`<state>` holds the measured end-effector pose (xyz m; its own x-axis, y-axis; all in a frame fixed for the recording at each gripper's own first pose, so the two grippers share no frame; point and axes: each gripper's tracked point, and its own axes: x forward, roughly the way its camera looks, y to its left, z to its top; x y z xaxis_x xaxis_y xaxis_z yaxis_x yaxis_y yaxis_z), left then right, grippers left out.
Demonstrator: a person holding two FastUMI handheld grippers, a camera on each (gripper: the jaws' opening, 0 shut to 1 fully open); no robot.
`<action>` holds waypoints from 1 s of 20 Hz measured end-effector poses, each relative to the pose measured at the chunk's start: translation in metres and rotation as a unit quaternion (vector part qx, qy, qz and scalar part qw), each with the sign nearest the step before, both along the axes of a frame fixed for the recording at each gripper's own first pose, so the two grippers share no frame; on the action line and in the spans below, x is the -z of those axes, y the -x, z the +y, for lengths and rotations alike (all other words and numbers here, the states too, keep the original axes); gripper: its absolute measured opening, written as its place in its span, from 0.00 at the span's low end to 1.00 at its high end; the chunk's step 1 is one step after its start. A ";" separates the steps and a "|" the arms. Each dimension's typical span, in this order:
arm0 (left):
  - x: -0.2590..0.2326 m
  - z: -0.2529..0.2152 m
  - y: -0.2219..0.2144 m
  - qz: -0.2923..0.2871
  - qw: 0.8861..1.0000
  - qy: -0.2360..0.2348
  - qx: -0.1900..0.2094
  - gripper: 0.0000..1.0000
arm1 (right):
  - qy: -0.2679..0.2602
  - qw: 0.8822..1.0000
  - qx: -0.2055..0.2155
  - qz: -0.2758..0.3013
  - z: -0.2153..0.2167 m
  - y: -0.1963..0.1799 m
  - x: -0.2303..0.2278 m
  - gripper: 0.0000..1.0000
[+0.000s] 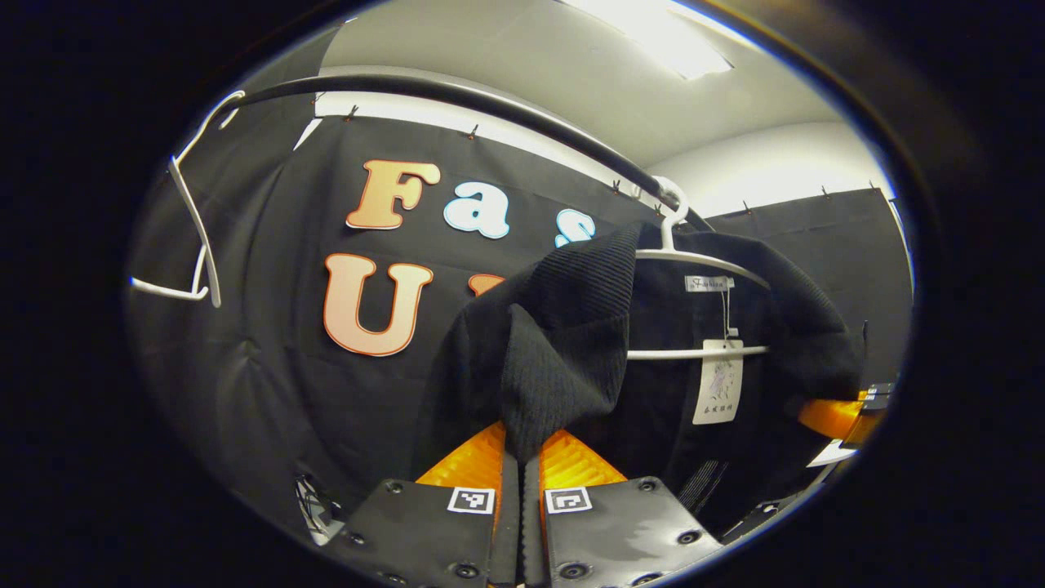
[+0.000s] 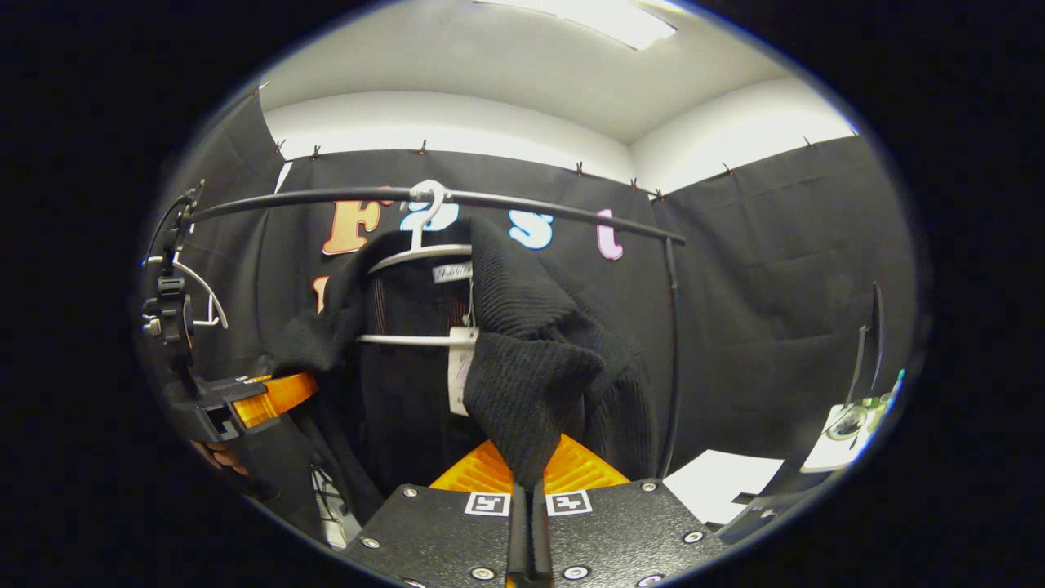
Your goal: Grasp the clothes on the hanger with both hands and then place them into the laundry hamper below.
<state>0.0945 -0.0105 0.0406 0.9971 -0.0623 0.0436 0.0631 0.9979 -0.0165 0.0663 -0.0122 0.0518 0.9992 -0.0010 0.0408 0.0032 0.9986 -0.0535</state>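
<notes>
A black knit garment [image 1: 571, 343] is hanging on a white hanger [image 1: 694, 261] from a black rail [image 1: 457, 94], its shoulders pulled off toward each camera. The left hand-held gripper [image 1: 520, 457] is pointing up at it, orange fingers [image 1: 478, 461] pressing together on a fold of the garment. The right hand-held gripper [image 2: 531, 469] is doing the same, clamping the other shoulder. A paper tag [image 1: 718, 384] is dangling inside the collar. An empty white hanger [image 1: 192, 237] is hanging farther along the rail.
</notes>
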 end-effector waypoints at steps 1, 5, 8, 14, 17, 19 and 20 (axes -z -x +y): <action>-0.007 0.002 0.001 -0.005 1.000 0.002 -0.003 0.12 | 0.005 1.000 0.004 -0.010 -0.007 0.001 -0.013 0.02; -0.019 0.007 0.002 -0.011 1.000 0.012 -0.012 0.09 | -0.010 1.000 -0.005 -0.012 -0.028 -0.013 -0.044 0.02; -0.026 0.010 0.005 -0.016 1.000 0.016 -0.013 0.09 | 0.012 0.999 0.025 -0.039 -0.066 -0.019 -0.076 0.07; -0.039 0.012 0.008 -0.020 0.999 0.019 -0.016 0.09 | 0.056 0.995 0.059 -0.062 -0.105 -0.039 -0.112 0.02; -0.042 0.014 0.008 -0.025 0.999 0.013 -0.018 0.09 | 0.062 0.994 0.075 -0.048 -0.128 -0.059 -0.106 0.06; -0.045 0.017 0.004 -0.027 0.999 0.010 -0.024 0.09 | 0.051 0.995 0.077 -0.033 -0.138 -0.074 -0.090 0.02; -0.045 0.018 0.003 -0.027 0.999 0.011 -0.026 0.09 | 0.047 0.996 0.075 -0.027 -0.141 -0.080 -0.082 0.02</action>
